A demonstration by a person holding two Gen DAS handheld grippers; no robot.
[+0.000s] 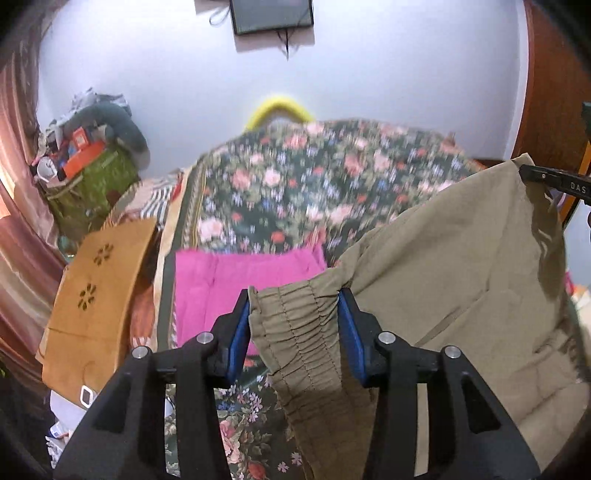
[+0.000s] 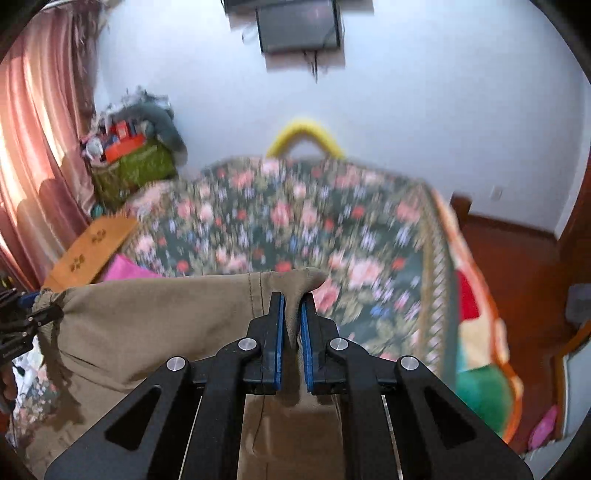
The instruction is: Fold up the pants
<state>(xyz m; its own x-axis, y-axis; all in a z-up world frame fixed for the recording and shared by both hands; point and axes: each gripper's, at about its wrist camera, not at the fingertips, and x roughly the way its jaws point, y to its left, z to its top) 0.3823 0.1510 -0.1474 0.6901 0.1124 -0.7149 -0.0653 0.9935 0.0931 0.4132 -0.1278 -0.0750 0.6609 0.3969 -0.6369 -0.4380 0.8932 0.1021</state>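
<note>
Khaki pants (image 1: pixel 443 258) hang stretched between my two grippers above the floral bedspread (image 1: pixel 295 177). In the left wrist view my left gripper (image 1: pixel 293 299) is shut on the bunched elastic waistband (image 1: pixel 295 332), both blue pads pressing on the cloth. The right gripper (image 1: pixel 546 181) holds the far top corner at the right edge. In the right wrist view my right gripper (image 2: pixel 292 299) is shut on a thin fold of the pants (image 2: pixel 147 321). The left gripper (image 2: pixel 33 317) shows at the left edge, holding the other corner.
A folded pink garment (image 1: pixel 229 280) lies on the bed below the pants. A brown perforated board (image 1: pixel 99 295) sits at the bed's left side, and a green bag (image 1: pixel 92 184) piled with clutter stands by the curtain. A screen (image 1: pixel 273 14) hangs on the wall. A yellow curved object (image 1: pixel 280 107) sticks up behind the bed.
</note>
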